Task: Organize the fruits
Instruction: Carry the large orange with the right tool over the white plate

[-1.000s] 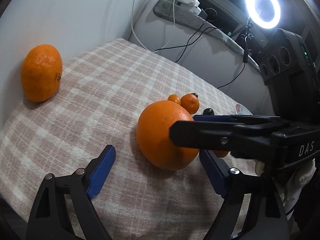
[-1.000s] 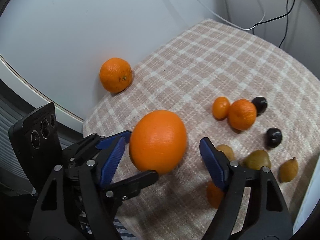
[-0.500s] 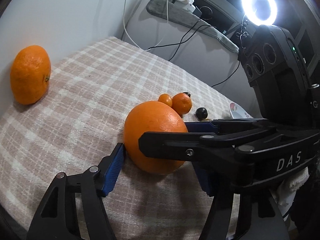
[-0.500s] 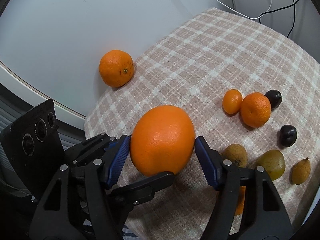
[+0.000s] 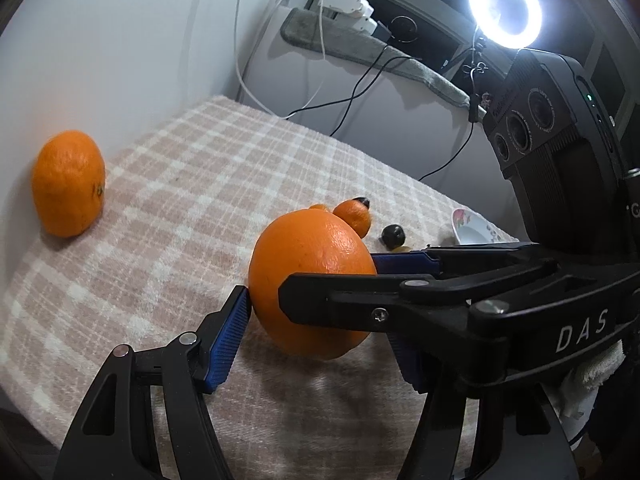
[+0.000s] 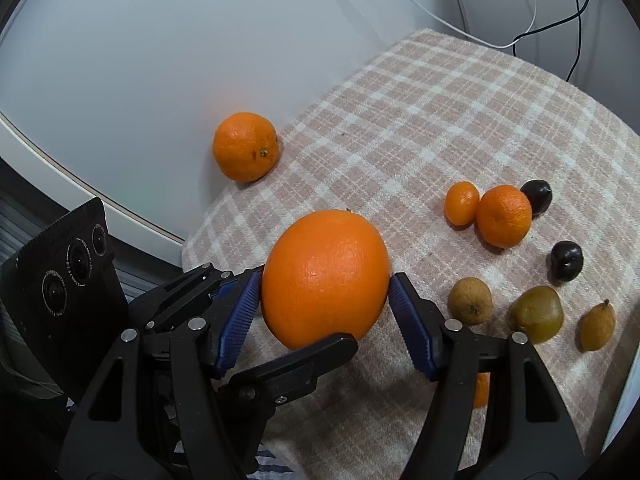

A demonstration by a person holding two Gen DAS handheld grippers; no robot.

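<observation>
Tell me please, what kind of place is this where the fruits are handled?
Probably a room at home set up for recording, not a kitchen. A checked cloth covers the table, a ring light shines behind it, and a white power strip with loose cables rests on a ledge by the wall.

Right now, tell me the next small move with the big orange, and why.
Probably lift the orange straight up a little with the right gripper. Its pads press both sides of the orange, which seems to sit on the cloth. The left gripper crowds it, one pad at the peel, so a sideways drag could bump it.
</observation>
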